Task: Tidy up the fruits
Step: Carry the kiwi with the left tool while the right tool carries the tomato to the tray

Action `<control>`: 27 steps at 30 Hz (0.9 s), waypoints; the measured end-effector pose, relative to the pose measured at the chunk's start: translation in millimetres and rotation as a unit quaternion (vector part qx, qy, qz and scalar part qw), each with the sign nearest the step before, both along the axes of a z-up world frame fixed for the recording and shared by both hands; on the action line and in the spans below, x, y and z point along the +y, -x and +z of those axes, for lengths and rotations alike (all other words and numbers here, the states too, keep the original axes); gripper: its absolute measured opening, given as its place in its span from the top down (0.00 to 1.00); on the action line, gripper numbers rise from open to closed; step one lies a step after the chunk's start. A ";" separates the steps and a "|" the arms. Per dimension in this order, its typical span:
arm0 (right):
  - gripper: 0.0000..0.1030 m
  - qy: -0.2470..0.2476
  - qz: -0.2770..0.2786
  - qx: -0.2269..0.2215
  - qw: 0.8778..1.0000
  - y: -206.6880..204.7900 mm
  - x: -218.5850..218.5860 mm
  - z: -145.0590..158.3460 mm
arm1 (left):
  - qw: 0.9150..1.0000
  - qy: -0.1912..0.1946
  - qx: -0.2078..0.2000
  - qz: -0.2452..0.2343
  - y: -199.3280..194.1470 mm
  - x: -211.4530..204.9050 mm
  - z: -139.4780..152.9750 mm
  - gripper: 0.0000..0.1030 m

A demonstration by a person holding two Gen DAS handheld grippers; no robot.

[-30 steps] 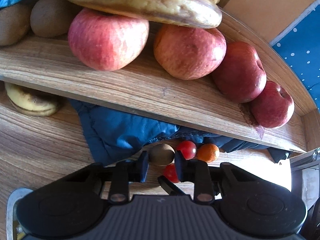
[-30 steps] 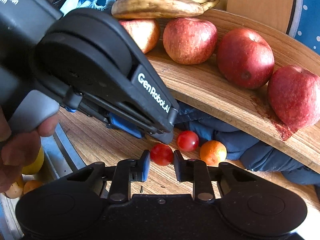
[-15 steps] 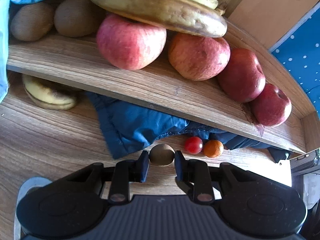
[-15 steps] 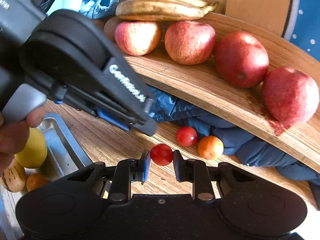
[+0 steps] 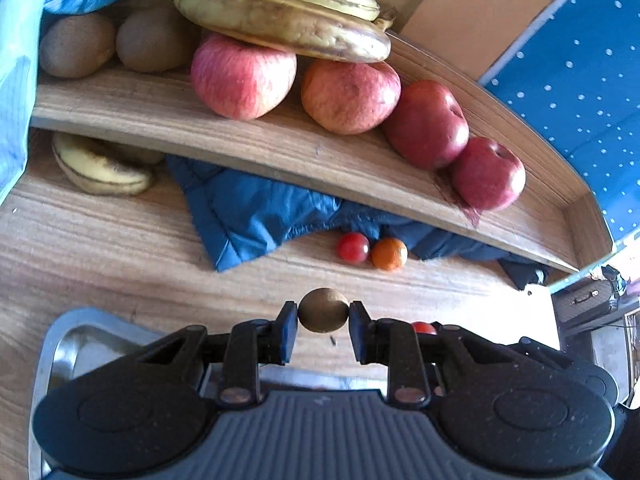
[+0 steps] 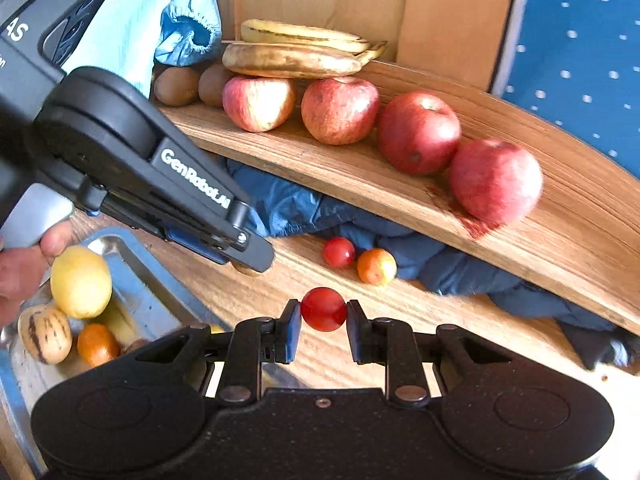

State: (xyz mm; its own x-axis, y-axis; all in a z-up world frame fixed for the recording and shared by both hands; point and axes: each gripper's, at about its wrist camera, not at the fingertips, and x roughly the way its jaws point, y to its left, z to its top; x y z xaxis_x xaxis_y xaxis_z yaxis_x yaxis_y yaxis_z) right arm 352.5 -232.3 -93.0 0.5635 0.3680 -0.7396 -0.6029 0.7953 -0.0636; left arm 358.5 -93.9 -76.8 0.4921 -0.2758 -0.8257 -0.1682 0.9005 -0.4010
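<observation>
My left gripper (image 5: 323, 314) is shut on a small brown kiwi (image 5: 323, 310), held above the wooden table. A red cherry tomato (image 6: 323, 309) sits clamped in my right gripper (image 6: 323, 312), which is shut on it. In the right wrist view the left gripper (image 6: 244, 254) crosses from the left, held by a hand (image 6: 24, 268). On the table by the blue cloth lie another red tomato (image 5: 352, 247) and a small orange fruit (image 5: 389, 254). The wooden shelf (image 5: 280, 148) carries several apples (image 5: 244, 76), two kiwis (image 5: 76, 46) and bananas (image 5: 288, 28).
A metal tray (image 6: 132, 264) at lower left holds a yellow lemon (image 6: 81, 282), a striped fruit and a small orange one. A blue cloth (image 5: 256, 212) lies under the shelf. One banana (image 5: 100, 168) rests on the table at the left. A blue dotted surface is at the right.
Both grippers have pulled back and up from the table with their fruits; the left one lifted the kiwi away from the tomato and orange. The tray has come into view.
</observation>
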 end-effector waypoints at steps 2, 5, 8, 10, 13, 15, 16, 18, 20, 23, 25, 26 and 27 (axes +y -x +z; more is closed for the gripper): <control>0.75 0.001 -0.008 0.000 1.000 8.5 -3.5 1.8 | 1.000 0.000 -0.004 -0.003 8.2 2.6 4.4 0.71; 0.75 0.002 -0.016 0.004 1.000 24.2 -6.5 1.3 | 1.000 -0.002 -0.007 -0.005 20.1 5.9 7.1 0.71; 0.75 0.003 -0.017 0.007 1.000 39.7 -6.9 -0.1 | 1.000 -0.005 -0.009 -0.011 31.7 9.0 10.9 0.71; 0.75 0.005 -0.019 0.009 1.000 48.3 -5.9 -2.4 | 1.000 -0.006 -0.010 -0.016 39.2 10.4 12.8 0.71; 0.75 0.006 -0.024 0.014 1.000 61.0 -4.3 -5.1 | 1.000 -0.008 -0.012 -0.024 52.5 13.0 15.6 0.71; 0.75 0.006 -0.025 0.017 1.000 69.1 -3.5 -5.8 | 0.999 -0.008 -0.013 -0.030 62.3 15.4 17.9 0.71; 0.75 0.006 -0.026 0.018 0.999 73.0 -2.9 -5.9 | 0.999 -0.008 -0.013 -0.032 66.6 16.0 18.6 0.71; 0.75 0.007 -0.027 0.019 0.999 80.2 -1.7 -6.2 | 0.999 -0.007 -0.013 -0.039 75.5 17.0 19.5 0.71; 0.75 0.009 -0.029 0.021 0.999 87.4 -1.0 -6.5 | 0.999 -0.006 -0.012 -0.047 84.6 18.0 20.6 0.71; 0.75 0.010 -0.033 0.022 0.999 97.6 0.3 -6.0 | 0.998 -0.006 -0.009 -0.055 97.4 18.7 21.0 0.71; 0.75 0.010 -0.037 0.023 0.999 105.0 1.3 -5.7 | 0.998 -0.005 -0.006 -0.058 105.9 19.7 20.7 0.71; 0.75 0.010 -0.039 0.023 0.999 108.5 1.8 -5.5 | 0.998 -0.005 -0.005 -0.059 110.1 20.0 20.4 0.71; 0.75 0.010 -0.041 0.023 0.999 112.6 2.4 -5.5 | 0.998 -0.005 -0.004 -0.061 113.6 20.5 20.1 0.71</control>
